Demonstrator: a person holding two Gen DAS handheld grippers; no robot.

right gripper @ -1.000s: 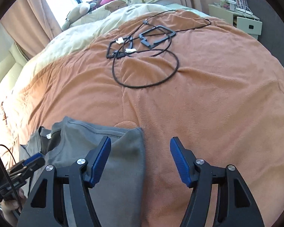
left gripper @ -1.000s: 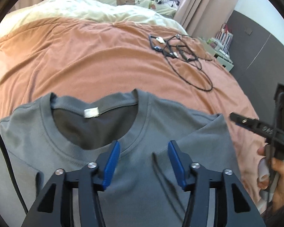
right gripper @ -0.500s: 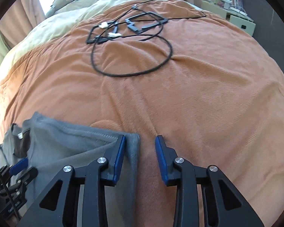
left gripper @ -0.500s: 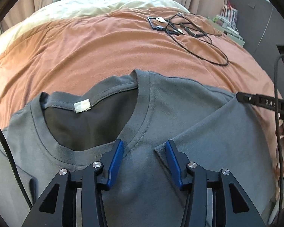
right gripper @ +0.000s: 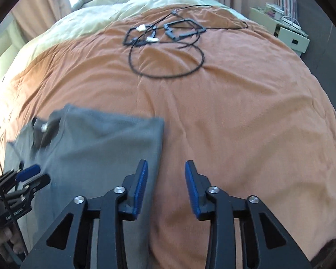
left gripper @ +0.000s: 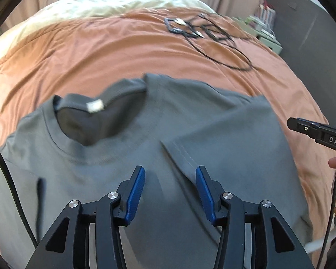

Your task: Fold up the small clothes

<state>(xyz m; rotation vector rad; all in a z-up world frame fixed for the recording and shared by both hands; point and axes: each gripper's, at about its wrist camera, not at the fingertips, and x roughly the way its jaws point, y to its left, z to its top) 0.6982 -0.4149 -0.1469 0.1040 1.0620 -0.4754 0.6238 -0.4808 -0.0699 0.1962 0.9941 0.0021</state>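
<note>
Moved since earlier: right gripper had its jaws nearly together half a second ago and they have just been opening; the folded right edge of the T-shirt lies under the gap, not pinched. The left gripper's jaws narrowed a little over the last second, and the T-shirt's collar has slid toward the upper left of the left wrist view.
T-shirt: one grey T-shirt lies flat on the orange bedspread, filling the lower half of the left wrist view, its neck opening and white label at centre left. One sleeve is folded inward over the body at the right.
Left gripper: left gripper hovers over the shirt's chest, jaws at a middling gap, nothing clamped; the folded sleeve's hem runs just above its right blue pad.
Right gripper state: jaws at a middling gap, empty, left pad over grey cloth, right pad over bedspread.
Grippers counted: two, each with two blue pads; each shows at the edge of the other's view.
Hands: one fingertip shows at the right edge, left wrist view.
Cables: one tangle of black cables lies at the upper centre of the right wrist view, well apart from the shirt.
Bedside: one pale cabinet, upper right.
</note>
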